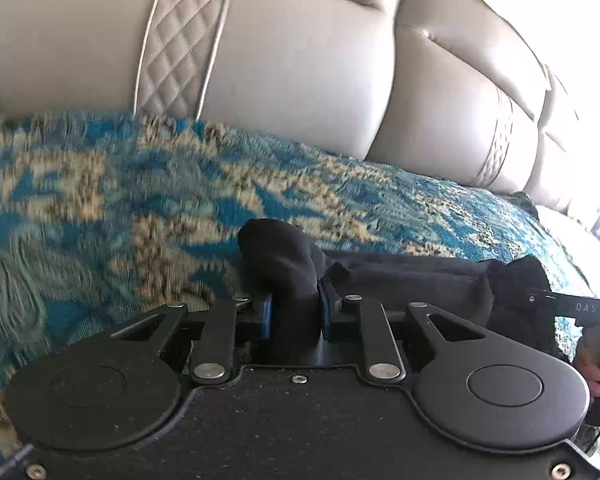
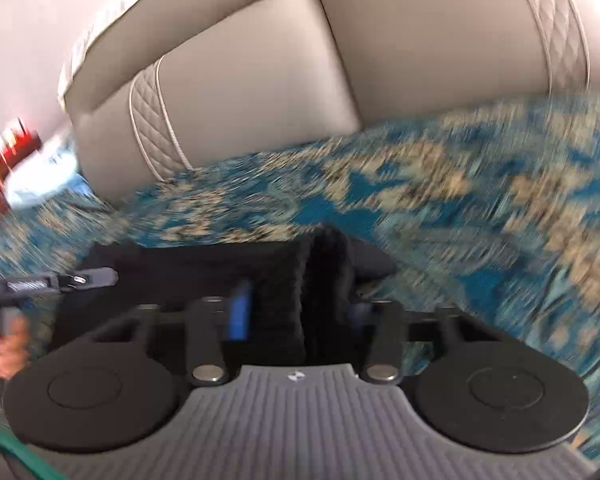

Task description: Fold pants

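Black pants point(image 1: 400, 276) lie on a blue-patterned sofa cover point(image 1: 100, 200).
Left tool point(image 1: 296, 308) nearly closed, pinching a bunched pants fold; right tool point(image 2: 296, 316), blurred, apparently clamps another bunch, jaws somewhat wider.

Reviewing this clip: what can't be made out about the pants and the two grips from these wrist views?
- Left wrist view: the black pants are hidden below by the left gripper; which part is pinched is unclear.
- Right wrist view: motion blur smears the right gripper, the cloth bunched in it, and the patterned blue cover.
- Both views: the pants' full outline is cut off, so fold progress is unreadable.
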The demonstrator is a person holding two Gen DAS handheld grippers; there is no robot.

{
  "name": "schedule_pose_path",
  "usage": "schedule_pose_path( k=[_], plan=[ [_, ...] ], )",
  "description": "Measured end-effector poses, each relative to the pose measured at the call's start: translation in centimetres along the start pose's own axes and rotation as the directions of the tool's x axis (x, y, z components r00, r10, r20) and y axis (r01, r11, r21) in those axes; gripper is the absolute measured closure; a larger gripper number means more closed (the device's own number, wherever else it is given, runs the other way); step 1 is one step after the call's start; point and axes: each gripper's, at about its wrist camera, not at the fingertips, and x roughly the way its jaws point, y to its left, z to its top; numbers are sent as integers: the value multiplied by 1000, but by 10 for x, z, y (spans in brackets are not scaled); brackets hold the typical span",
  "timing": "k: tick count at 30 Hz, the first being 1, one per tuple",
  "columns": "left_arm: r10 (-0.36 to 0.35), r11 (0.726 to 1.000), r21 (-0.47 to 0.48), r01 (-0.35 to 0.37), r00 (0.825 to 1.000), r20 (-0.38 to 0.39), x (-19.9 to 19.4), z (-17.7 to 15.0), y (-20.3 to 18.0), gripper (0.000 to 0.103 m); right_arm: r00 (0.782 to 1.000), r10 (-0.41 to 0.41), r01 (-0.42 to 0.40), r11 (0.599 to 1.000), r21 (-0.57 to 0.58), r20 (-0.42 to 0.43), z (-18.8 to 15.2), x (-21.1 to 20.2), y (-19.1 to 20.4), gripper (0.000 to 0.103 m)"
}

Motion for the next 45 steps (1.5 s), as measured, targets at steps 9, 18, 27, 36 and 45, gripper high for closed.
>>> schedule_pose_path(
  k=[9, 18, 27, 36, 45],
  plan=[
    [188, 982, -16, -188, 976, 106, 4, 44, 45, 90, 999, 26, -27, 999, 38, 38, 23, 53, 39, 69],
    [387, 921, -5, -390, 913, 128, 45, 83, 102, 89, 993, -43, 45, 999, -21, 107, 54, 134, 94, 68],
    [440, 894, 33, -446, 891, 114, 64, 74, 109, 75, 985, -114, 121, 991, -50, 128, 48, 142, 97, 43],
    [482, 874, 31, -486, 872, 83, 68, 73, 114, 55, 974, -198, 210, 972, -109, 114, 51, 146, 104, 19],
    [507, 860, 17, -510, 858, 85, 67, 72, 117, 42, 971, -207, 221, 968, -118, 120, 49, 146, 106, 10]
  ],
)
